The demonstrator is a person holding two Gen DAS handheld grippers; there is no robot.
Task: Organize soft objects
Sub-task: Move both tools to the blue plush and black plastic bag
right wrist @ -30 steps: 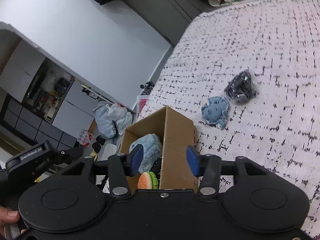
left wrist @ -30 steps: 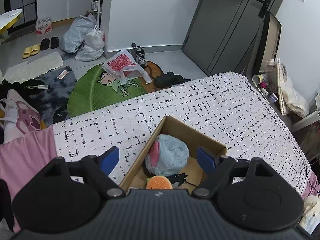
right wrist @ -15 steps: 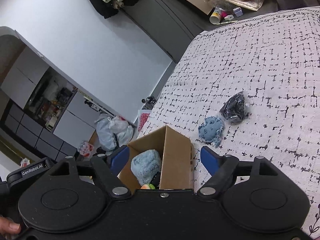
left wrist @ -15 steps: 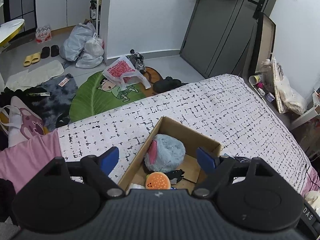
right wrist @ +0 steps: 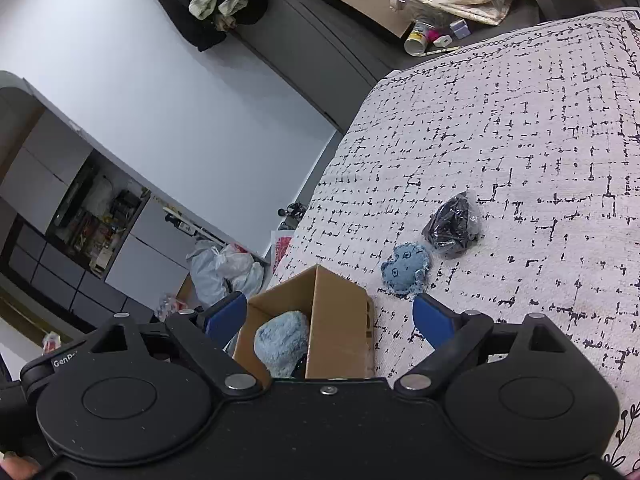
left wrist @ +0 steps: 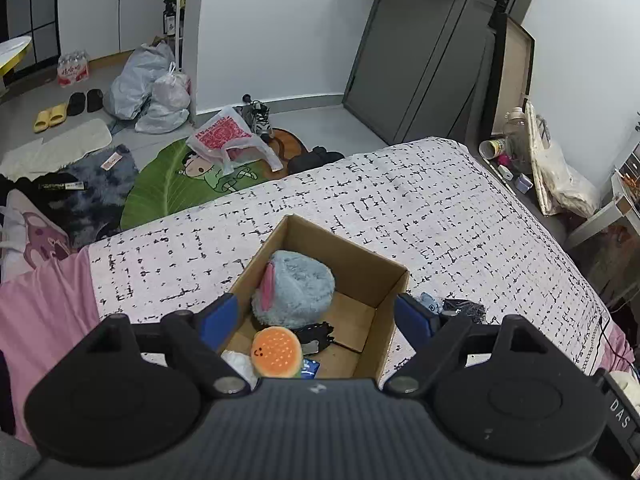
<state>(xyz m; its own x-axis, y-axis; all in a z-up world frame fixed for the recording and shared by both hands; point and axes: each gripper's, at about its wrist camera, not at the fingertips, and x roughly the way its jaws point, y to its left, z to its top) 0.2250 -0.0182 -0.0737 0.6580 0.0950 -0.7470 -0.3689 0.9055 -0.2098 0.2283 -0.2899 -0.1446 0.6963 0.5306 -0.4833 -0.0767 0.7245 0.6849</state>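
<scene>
An open cardboard box [left wrist: 352,258] [right wrist: 340,320] stands on the patterned bed. Inside lie a fluffy blue plush [left wrist: 294,288] [right wrist: 282,340], an orange burger toy [left wrist: 276,352] and a small black item [left wrist: 318,334]. My left gripper [left wrist: 318,316] hangs open above the box with nothing between its fingers. My right gripper [right wrist: 330,318] hovers over the box's near side, its jaws opening and empty. To the right of the box, a small blue denim toy [right wrist: 406,268] and a black wrapped bundle [right wrist: 454,226] rest on the bed.
The bed cover [left wrist: 420,200] stretches far to the right. On the floor beyond lie a green leaf rug [left wrist: 172,184], plastic bags [left wrist: 148,88], slippers [left wrist: 50,114] and a red-printed bag [left wrist: 224,140]. Clutter and a cup [left wrist: 494,146] stand by the grey wardrobe.
My right gripper's jaws have spread wide and it has drawn back from the box, so the burger toy has left its view. The left gripper pulled back a little, still open.
</scene>
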